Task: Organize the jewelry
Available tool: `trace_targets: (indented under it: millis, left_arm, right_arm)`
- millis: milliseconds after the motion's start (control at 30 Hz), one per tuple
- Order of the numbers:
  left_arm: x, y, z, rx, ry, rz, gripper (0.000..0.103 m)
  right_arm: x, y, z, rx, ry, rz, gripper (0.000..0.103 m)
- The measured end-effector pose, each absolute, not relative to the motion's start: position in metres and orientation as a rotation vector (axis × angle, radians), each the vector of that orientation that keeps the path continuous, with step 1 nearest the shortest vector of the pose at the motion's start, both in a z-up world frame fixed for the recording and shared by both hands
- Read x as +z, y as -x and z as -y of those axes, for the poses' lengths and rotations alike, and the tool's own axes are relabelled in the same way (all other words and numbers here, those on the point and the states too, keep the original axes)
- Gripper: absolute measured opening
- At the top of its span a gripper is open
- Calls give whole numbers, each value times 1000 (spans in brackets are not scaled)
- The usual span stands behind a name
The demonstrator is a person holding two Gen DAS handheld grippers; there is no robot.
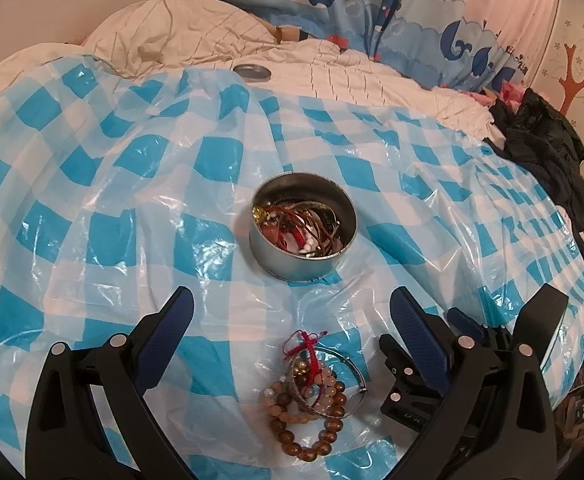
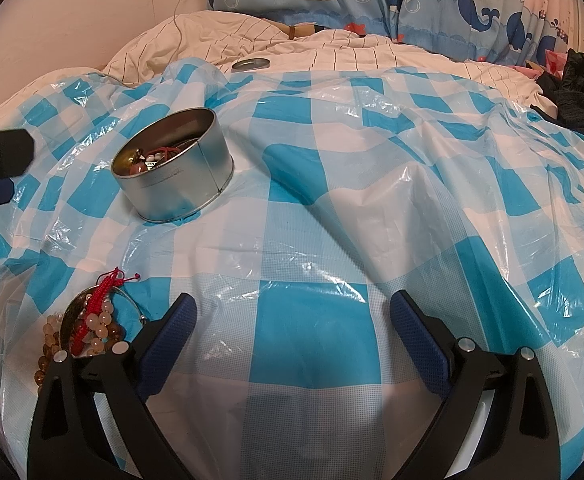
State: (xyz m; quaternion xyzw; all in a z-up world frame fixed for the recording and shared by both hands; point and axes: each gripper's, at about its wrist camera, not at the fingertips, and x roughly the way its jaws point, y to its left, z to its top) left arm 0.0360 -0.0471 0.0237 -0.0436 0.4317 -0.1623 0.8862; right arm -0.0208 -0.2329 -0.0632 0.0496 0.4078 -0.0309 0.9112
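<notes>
Bracelets point(image 1: 312, 392) sat piled between the wide-spread left tongs point(image 1: 292, 312), right tongs point(image 2: 292, 312) spread too, so probably grabbing one for the tin point(image 1: 303, 226) next

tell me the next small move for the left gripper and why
Probably lower the left gripper onto the bracelet pile and close on one piece. Its jaws are open and empty with the pile lying between them, while the open tin beyond already holds other jewelry.

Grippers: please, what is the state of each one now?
Left gripper: open, holding nothing, above the bracelet pile.
Right gripper: open, holding nothing.
</notes>
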Motion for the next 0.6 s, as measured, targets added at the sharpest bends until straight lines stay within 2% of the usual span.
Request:
trace_targets:
  millis: [333, 600]
  left_arm:
    - [31, -34, -35, -288, 137, -824, 94]
    - [13, -22, 3, -397, -13, -862, 94]
  right_arm:
    - [-26, 43, 221, 97, -101, -749, 94]
    - [-27, 50, 187, 280, -9, -804, 94]
